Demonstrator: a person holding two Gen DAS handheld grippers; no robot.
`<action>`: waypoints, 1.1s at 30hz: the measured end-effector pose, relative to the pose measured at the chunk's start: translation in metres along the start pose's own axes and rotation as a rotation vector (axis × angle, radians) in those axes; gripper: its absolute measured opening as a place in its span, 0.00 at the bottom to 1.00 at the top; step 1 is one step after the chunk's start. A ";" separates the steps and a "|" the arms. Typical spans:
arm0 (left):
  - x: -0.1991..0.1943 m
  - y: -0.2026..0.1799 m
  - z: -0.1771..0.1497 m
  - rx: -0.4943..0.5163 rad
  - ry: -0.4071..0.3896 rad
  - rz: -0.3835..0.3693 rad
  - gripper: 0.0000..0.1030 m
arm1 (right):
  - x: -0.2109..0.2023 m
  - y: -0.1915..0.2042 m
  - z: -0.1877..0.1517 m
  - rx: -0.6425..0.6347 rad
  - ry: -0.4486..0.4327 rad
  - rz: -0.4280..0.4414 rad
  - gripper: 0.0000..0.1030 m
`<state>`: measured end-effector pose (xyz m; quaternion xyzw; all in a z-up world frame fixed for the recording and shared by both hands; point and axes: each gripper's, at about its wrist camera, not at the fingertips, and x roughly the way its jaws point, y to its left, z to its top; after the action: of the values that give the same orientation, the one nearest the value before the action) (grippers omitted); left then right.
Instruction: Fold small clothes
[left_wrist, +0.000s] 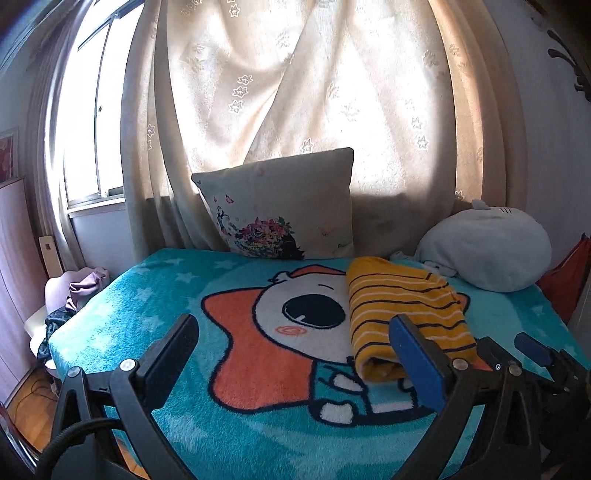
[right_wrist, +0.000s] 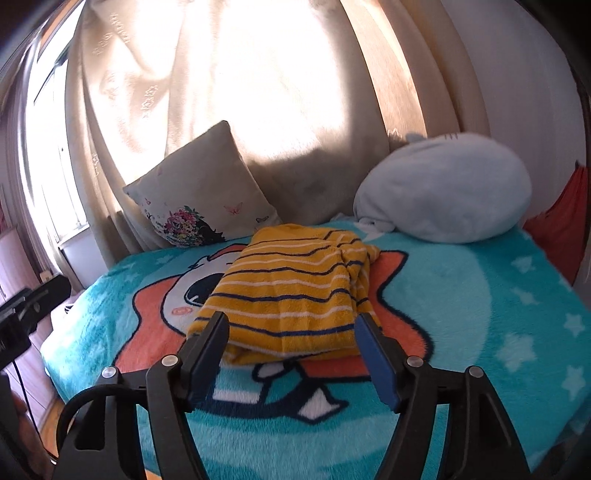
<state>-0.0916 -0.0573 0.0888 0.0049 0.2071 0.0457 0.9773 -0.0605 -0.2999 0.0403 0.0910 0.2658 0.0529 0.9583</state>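
Observation:
A yellow garment with dark and white stripes (right_wrist: 291, 291) lies folded on the teal cartoon blanket (right_wrist: 480, 295). It also shows in the left wrist view (left_wrist: 402, 306), right of centre. My right gripper (right_wrist: 291, 325) is open and empty, with its fingertips at the garment's near edge, one at each side. My left gripper (left_wrist: 295, 328) is open and empty, hovering over the blanket (left_wrist: 147, 302) to the left of the garment, its right finger (left_wrist: 417, 354) in front of the garment's near end. The right gripper's fingers (left_wrist: 532, 347) show at the right edge of the left wrist view.
A white flowered cushion (left_wrist: 280, 210) leans on the curtain (left_wrist: 295, 92) at the back. A pale blue plush toy (right_wrist: 443, 195) lies at the back right. Red fabric (right_wrist: 561, 225) is at the far right. Loose clothes (left_wrist: 77, 295) lie off the bed's left side.

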 end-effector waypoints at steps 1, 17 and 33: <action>-0.002 0.000 0.000 0.002 -0.005 0.007 1.00 | -0.004 0.001 -0.001 -0.005 -0.008 -0.009 0.75; -0.011 0.026 0.003 -0.064 -0.046 0.031 1.00 | 0.005 0.025 -0.007 -0.072 0.013 -0.023 0.77; 0.089 0.009 -0.013 -0.053 0.190 0.012 1.00 | 0.058 -0.002 -0.003 -0.039 0.096 -0.127 0.77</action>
<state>-0.0165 -0.0398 0.0415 -0.0241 0.2976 0.0574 0.9527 -0.0125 -0.2932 0.0086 0.0526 0.3156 0.0018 0.9474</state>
